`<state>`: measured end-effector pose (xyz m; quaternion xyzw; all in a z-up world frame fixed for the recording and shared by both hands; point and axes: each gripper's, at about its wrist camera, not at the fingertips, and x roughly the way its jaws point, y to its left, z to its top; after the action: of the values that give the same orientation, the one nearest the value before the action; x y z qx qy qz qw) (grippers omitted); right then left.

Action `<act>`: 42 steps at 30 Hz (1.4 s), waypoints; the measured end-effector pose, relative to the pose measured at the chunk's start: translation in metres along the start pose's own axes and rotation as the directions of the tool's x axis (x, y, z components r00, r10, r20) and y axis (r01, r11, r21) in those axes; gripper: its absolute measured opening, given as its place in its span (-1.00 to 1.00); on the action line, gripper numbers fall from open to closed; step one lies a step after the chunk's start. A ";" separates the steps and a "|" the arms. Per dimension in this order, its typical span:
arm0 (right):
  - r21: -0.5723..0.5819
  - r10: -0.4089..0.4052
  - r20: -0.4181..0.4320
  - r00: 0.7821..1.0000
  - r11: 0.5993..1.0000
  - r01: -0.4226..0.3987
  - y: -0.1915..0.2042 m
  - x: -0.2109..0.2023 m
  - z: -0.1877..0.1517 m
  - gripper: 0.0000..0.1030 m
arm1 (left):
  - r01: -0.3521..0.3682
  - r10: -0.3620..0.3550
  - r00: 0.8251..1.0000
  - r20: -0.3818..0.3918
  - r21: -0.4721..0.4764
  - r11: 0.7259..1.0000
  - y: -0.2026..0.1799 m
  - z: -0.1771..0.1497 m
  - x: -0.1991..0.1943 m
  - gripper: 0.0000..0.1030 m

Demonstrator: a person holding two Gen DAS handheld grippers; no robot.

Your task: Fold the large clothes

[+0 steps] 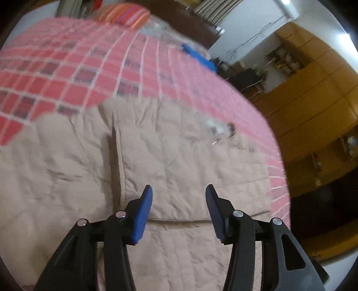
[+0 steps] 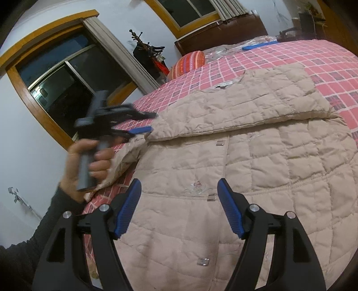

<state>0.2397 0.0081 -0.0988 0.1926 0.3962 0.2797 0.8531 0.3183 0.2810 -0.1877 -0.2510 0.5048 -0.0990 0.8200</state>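
Left wrist view: the left tongs stand wide apart with nothing between the blue pads, hovering over the beige quilted jacket. The jacket lies spread on the bed, which has a red checked cover. A folded edge of the jacket runs across just below the pad tips. A striped cushion sits at the far end of the bed. The frame is motion-blurred.

Right wrist view: the right tongs are also wide, gripping nothing, above the jacket's front near a small embroidered motif. One part of the jacket is folded over across the upper body. At left, a hand holds the other tool by its grey handle, its blurred blue tips at the jacket's left edge; contact cannot be judged.
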 end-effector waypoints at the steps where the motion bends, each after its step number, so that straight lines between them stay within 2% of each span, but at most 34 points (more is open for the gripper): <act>1: -0.001 -0.003 -0.003 1.000 1.000 0.003 0.000 -0.001 -0.002 0.38 | -0.015 0.015 1.000 -0.001 -0.013 1.000 0.006 -0.001 0.005 -0.05; 3: 0.001 -0.007 -0.007 1.000 1.000 0.007 -0.001 -0.004 -0.004 0.41 | 0.014 -0.014 1.000 -0.005 -0.057 0.998 0.019 -0.004 0.007 -0.14; 5: 0.003 -0.011 -0.011 1.000 1.000 0.011 -0.003 -0.005 -0.006 0.42 | 0.031 -0.030 0.999 0.023 -0.067 0.997 0.022 -0.008 -0.009 -0.14; 7: 0.006 -0.008 -0.016 1.000 1.000 0.008 -0.003 -0.005 -0.007 0.42 | 0.026 -0.021 0.997 0.072 -0.070 0.997 0.030 -0.013 -0.033 -0.02; 9: 0.000 0.005 -0.015 1.000 1.000 -0.005 0.002 -0.005 -0.007 0.42 | 0.057 -0.045 0.991 0.127 -0.090 0.994 0.046 -0.022 -0.062 0.18; 13: -0.035 0.045 -0.017 0.999 0.998 -0.046 0.017 -0.005 -0.009 0.47 | 0.088 -0.038 0.970 0.240 -0.203 0.975 0.103 -0.076 -0.129 0.39; 15: -0.059 0.067 -0.029 0.997 0.996 -0.069 0.027 -0.001 -0.010 0.47 | 0.093 -0.010 0.961 0.277 -0.287 0.953 0.136 -0.111 -0.151 0.40; 18: -0.081 0.096 -0.055 0.994 0.992 -0.100 0.038 0.006 -0.010 0.47 | 0.090 0.066 0.946 0.317 -0.451 0.888 0.194 -0.169 -0.182 0.40; 20: -0.096 0.117 -0.068 0.991 0.988 -0.123 0.047 0.010 -0.010 0.47 | 0.092 0.108 0.933 0.342 -0.521 0.849 0.225 -0.193 -0.199 0.40; 21: -0.104 0.128 -0.073 0.989 0.985 -0.135 0.052 0.012 -0.011 0.47 | 0.090 0.127 0.929 0.347 -0.546 0.833 0.235 -0.200 -0.205 0.40; 22: -0.111 0.136 -0.080 0.988 0.983 -0.144 0.056 0.013 -0.011 0.47 | 0.096 0.153 0.920 0.360 -0.587 0.804 0.251 -0.209 -0.213 0.40; 26: -0.137 0.149 -0.085 0.985 0.978 -0.160 0.069 0.013 -0.013 0.47 | 0.077 0.238 0.893 0.381 -0.651 0.755 0.282 -0.217 -0.226 0.40; 30: -0.124 0.142 -0.069 0.987 0.981 -0.150 0.067 0.006 -0.014 0.51 | 0.128 0.242 0.873 0.424 -0.677 0.725 0.306 -0.215 -0.228 0.39; 32: -0.114 0.138 -0.064 0.988 0.983 -0.144 0.064 0.005 -0.013 0.51 | 0.127 0.263 0.859 0.439 -0.680 0.722 0.311 -0.219 -0.234 0.30; 35: -0.107 0.132 -0.064 0.989 0.985 -0.138 0.061 0.005 -0.013 0.52 | 0.103 0.289 0.856 0.429 -0.689 0.717 0.322 -0.212 -0.240 -0.51; 39: -0.107 0.133 -0.074 0.988 0.984 -0.140 0.062 0.010 -0.014 0.52 | 0.120 0.306 0.829 0.468 -0.683 0.720 0.334 -0.207 -0.258 -0.78; 40: -0.110 0.134 -0.076 0.988 0.984 -0.142 0.062 0.011 -0.014 0.52 | 0.120 0.307 0.823 0.477 -0.676 0.728 0.332 -0.205 -0.263 -0.80; 42: -0.111 0.136 -0.077 0.988 0.983 -0.144 0.063 0.012 -0.014 0.52 | 0.101 0.313 0.805 0.505 -0.635 0.765 0.321 -0.196 -0.282 -0.84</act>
<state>0.2145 0.0659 -0.0801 0.1603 0.3941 0.3683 0.8267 -0.0156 0.6117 -0.2044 -0.4998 0.2450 0.2081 0.8043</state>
